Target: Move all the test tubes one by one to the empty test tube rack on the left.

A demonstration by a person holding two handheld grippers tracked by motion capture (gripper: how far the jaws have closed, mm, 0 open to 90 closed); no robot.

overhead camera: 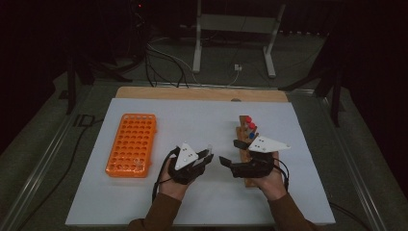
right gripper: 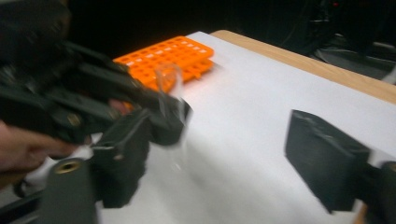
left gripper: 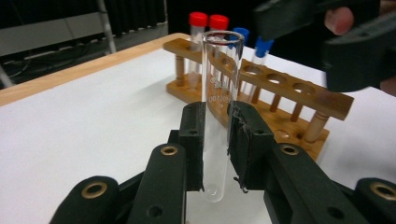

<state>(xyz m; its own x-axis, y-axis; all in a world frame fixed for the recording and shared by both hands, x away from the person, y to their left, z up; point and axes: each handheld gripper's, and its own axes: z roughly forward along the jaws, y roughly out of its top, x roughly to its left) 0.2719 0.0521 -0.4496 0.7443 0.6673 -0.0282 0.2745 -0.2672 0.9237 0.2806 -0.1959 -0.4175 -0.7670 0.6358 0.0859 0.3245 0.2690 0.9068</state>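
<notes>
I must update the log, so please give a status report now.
Left gripper shut on glass tube, tube upright. Right gripper open, holding nothing. Wooden rack close behind the tube; orange rack untouched.

We count one clear glass tube (left gripper: 221, 112), two racks, orange (overhead camera: 132, 143) and wooden (left gripper: 261, 88), four capped tubes (left gripper: 198, 32).

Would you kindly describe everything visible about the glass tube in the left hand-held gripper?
The tube is clear, glass-like, uncapped and looks empty, with a rounded bottom, an open rim on top and faint printing on its wall. It stands upright, clamped at its lower half between the left hand-held gripper's black pads, in front of the wooden rack.
</notes>
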